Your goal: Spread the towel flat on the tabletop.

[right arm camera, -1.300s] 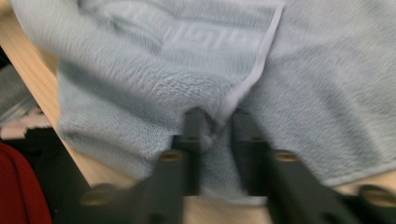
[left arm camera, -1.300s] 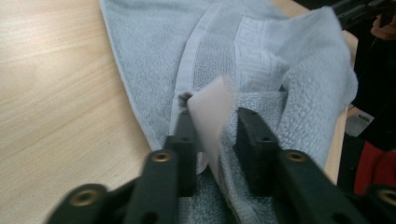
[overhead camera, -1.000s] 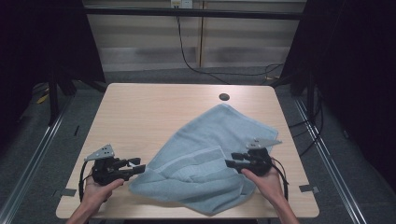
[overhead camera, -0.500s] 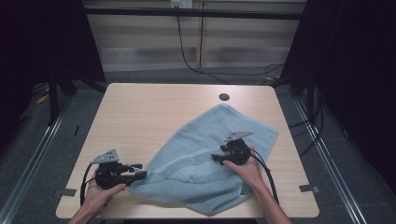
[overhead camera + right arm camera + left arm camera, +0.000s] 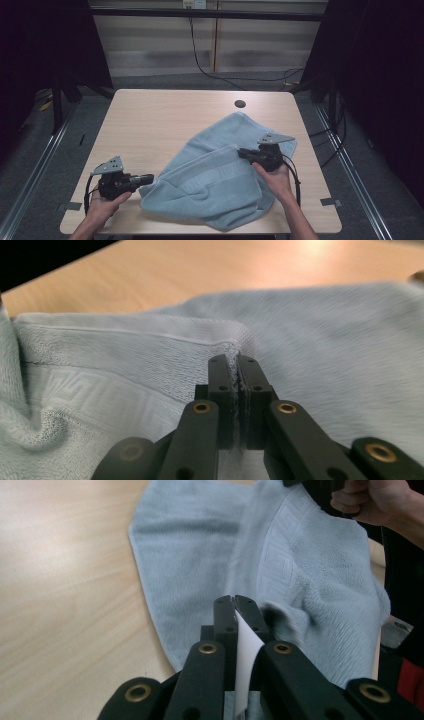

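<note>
Since 1 second ago the right tongs [image 5: 246, 153] have carried a corner of the light blue towel [image 5: 215, 180] from the near right toward the middle of the bench [image 5: 150, 125], laying a fold over the cloth, while the left tongs [image 5: 146, 178] have drifted slightly nearer the near left edge.

Right tongs: jaws closed tight on the towel's hemmed corner [image 5: 235, 347], cloth pinched between them in the right gripper view. Left tongs [image 5: 235, 600]: jaws nearly together with a white tag or strip [image 5: 246, 660] between them and towel edge bunched just beside the tips; whether they truly grip the cloth I cannot tell.

The towel lies rumpled across the near right half of the bench, 1 layer folded over another, its near edge close to the bench's near rim.

Risk, as I judge it: if the left hold is only on the tag, pulling could let that corner slip, skewing the fold, or drag the near edge off the bench.
</note>
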Demonstrator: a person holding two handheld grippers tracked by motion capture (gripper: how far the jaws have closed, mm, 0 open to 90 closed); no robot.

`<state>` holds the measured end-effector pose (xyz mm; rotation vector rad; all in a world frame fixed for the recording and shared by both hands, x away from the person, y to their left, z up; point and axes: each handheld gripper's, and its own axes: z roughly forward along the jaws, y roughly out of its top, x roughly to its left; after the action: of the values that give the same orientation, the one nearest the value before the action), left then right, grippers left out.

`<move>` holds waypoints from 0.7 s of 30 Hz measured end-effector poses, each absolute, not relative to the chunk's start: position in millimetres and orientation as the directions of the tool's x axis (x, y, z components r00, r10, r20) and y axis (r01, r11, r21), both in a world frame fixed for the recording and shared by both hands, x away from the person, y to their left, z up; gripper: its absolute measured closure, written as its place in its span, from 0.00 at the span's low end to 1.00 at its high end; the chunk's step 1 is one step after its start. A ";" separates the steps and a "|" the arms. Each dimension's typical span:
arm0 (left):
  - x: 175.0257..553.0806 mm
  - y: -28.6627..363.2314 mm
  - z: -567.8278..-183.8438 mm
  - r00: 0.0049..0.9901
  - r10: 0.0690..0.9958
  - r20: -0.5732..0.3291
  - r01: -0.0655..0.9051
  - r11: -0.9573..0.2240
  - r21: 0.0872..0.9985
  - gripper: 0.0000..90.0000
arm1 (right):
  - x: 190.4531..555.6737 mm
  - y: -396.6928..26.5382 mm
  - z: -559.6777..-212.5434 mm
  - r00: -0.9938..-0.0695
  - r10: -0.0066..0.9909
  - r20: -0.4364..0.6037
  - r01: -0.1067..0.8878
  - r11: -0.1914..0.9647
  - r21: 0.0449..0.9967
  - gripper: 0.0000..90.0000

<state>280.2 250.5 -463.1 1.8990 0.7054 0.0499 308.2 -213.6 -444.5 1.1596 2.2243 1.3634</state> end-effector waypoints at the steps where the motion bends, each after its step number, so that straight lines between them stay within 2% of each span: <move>1: 280.8 247.4 -458.2 0.832 0.483 -0.272 0.432 -0.257 0.864 1.00 | 304.7 -221.1 -437.4 -0.624 0.765 0.159 0.473 0.208 0.856 0.97; 3: 282.7 243.0 -453.5 0.833 0.488 -0.262 0.423 -0.254 0.870 1.00 | 300.2 -229.1 -430.7 -0.611 0.777 0.152 0.465 0.197 0.863 0.97; 6: 293.6 237.6 -449.8 0.809 0.533 -0.247 0.430 -0.251 0.867 0.94 | 292.6 -240.3 -427.1 -0.588 0.799 0.127 0.464 0.204 0.862 0.97; 7: 298.5 237.6 -449.7 0.799 0.543 -0.258 0.440 -0.235 0.867 0.91 | 290.4 -245.3 -427.7 -0.573 0.809 0.130 0.475 0.198 0.857 0.97; 8: 303.6 237.3 -450.8 0.789 0.550 -0.276 0.457 -0.223 0.861 0.84 | 288.7 -251.1 -429.8 -0.558 0.819 0.136 0.486 0.189 0.853 0.97; 10: 309.2 235.9 -453.7 0.789 0.541 -0.290 0.473 -0.235 0.849 0.82 | 287.7 -256.8 -433.2 -0.541 0.829 0.144 0.498 0.177 0.849 0.97; 13: 316.4 228.9 -462.7 0.770 0.566 -0.293 0.507 -0.265 0.820 0.68 | 286.5 -268.6 -449.4 -0.511 0.844 0.163 0.543 0.169 0.823 0.97; 14: 318.3 225.7 -465.5 0.762 0.571 -0.305 0.523 -0.265 0.810 0.68 | 286.5 -270.8 -455.2 -0.504 0.848 0.165 0.557 0.173 0.812 0.96; 15: 319.0 220.1 -467.7 0.766 0.567 -0.301 0.524 -0.280 0.805 0.60 | 288.0 -274.8 -466.7 -0.492 0.854 0.170 0.581 0.177 0.794 0.96; 16: 318.1 212.1 -470.5 0.789 0.535 -0.302 0.516 -0.310 0.799 0.56 | 288.5 -275.6 -469.5 -0.489 0.856 0.171 0.589 0.179 0.788 0.96; 18: 316.8 203.8 -474.3 0.804 0.497 -0.325 0.520 -0.323 0.791 0.53 | 290.2 -277.2 -475.8 -0.482 0.858 0.177 0.607 0.181 0.774 0.96; 21: 314.3 194.0 -482.0 0.813 0.490 -0.315 0.519 -0.366 0.773 0.48 | 291.6 -277.2 -481.3 -0.486 0.855 0.181 0.615 0.187 0.766 0.96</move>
<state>314.3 194.0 -482.0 2.0217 0.7469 -0.0383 291.6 -277.2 -481.3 1.3987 2.1788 1.1897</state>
